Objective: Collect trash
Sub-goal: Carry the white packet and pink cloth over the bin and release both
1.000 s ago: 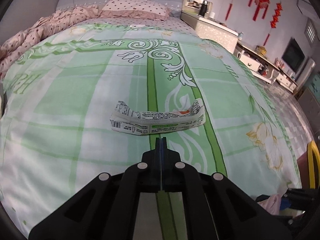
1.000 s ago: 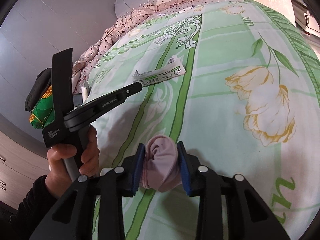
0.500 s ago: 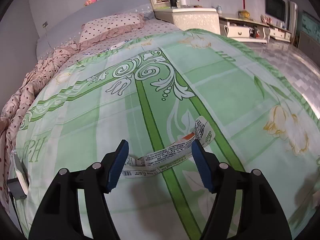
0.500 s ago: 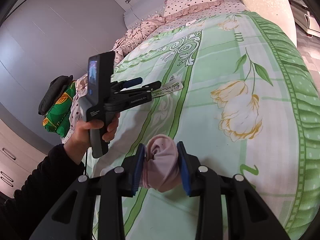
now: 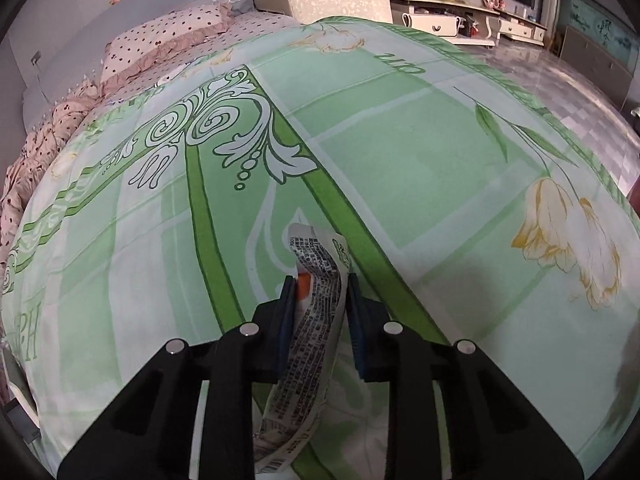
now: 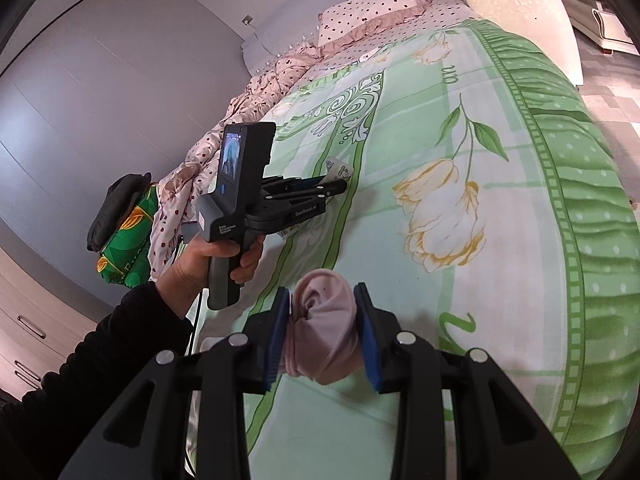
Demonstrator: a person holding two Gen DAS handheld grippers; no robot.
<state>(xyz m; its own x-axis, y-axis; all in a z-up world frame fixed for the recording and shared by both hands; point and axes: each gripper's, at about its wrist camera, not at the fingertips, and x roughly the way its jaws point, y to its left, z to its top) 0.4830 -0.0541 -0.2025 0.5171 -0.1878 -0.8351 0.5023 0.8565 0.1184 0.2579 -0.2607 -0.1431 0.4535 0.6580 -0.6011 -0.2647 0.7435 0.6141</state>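
Observation:
A crumpled white printed wrapper (image 5: 316, 312) lies on the green floral bedspread (image 5: 400, 160). My left gripper (image 5: 318, 296) has its blue pads closed on the wrapper, which runs lengthwise between them, one end poking out ahead. In the right wrist view the left gripper (image 6: 336, 186) shows low over the bed with the wrapper's tip (image 6: 338, 168) at its fingers. My right gripper (image 6: 322, 312) is shut on a rolled pink sock (image 6: 324, 332) and holds it above the bed's near edge.
Polka-dot pillow (image 5: 168, 40) and pink quilt (image 6: 256, 96) lie at the bed's head. A white nightstand (image 5: 336, 0) and low cabinets (image 5: 460, 24) stand beyond. A green bundle (image 6: 128, 232) sits by the wardrobe at left. Tiled floor (image 5: 580, 92) lies right of the bed.
My left gripper opened, moved onto the wrapper and closed its pads around it, turning to run along its length. The right gripper kept hold of the pink sock.

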